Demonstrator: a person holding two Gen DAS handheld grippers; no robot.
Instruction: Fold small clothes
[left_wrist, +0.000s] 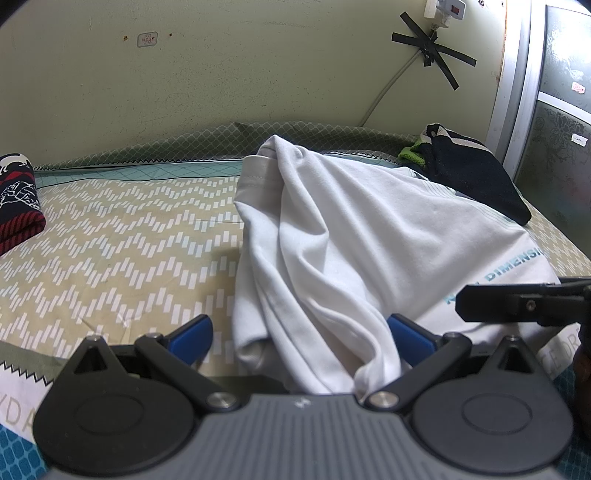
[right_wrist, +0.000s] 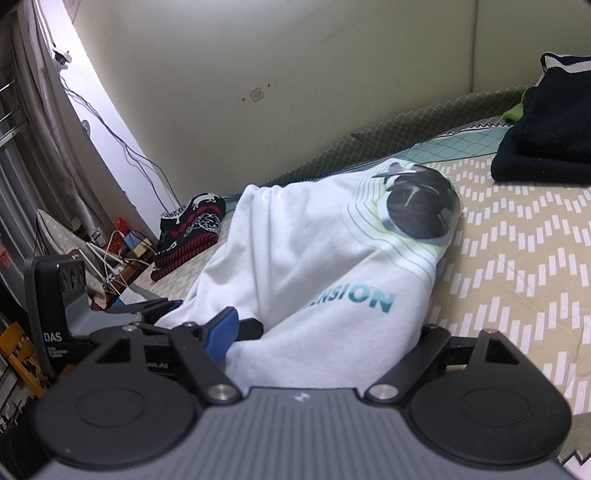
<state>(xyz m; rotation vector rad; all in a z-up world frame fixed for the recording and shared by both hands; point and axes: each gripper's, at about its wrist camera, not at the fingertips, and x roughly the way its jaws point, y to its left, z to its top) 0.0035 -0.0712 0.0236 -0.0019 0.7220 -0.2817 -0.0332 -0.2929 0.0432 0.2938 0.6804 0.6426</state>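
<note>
Currently, step: mid-fold, I'd judge; I have both tongs at the near edge of the white cotton T-shirt with teal lettering and a dark round print (left_wrist: 351, 236), probably to carry it over itself.
Shirt place: bunched on the beige zigzag-patterned bedsheet (left_wrist: 122, 236), rising in a ridge toward 12 o'clock in the left view; near hem drapes into both tongs.
Left gripper (left_wrist: 299, 332): blue fingers (left_wrist: 194, 334) spread wide, cloth lying between them but not pinched as far as I see; so no hold.
Right gripper (right_wrist: 317, 325): left blue finger (right_wrist: 221, 332) shows, the other is under cloth; can't tell whether it has a bite on the fabric or how wide it stands.
Why held so: two tongs side by side at one edge keep the hem straight for a clean crease, I think.
Others: dark navy folded garment (left_wrist: 476, 173) at 2 o'clock, black-red-white patterned folded knit (left_wrist: 18, 199) at 9 o'clock in the left view; both well apart from the shirt, likely set aside as done or waiting.
Risk: loose folds may slip if the left closes on one layer only.
</note>
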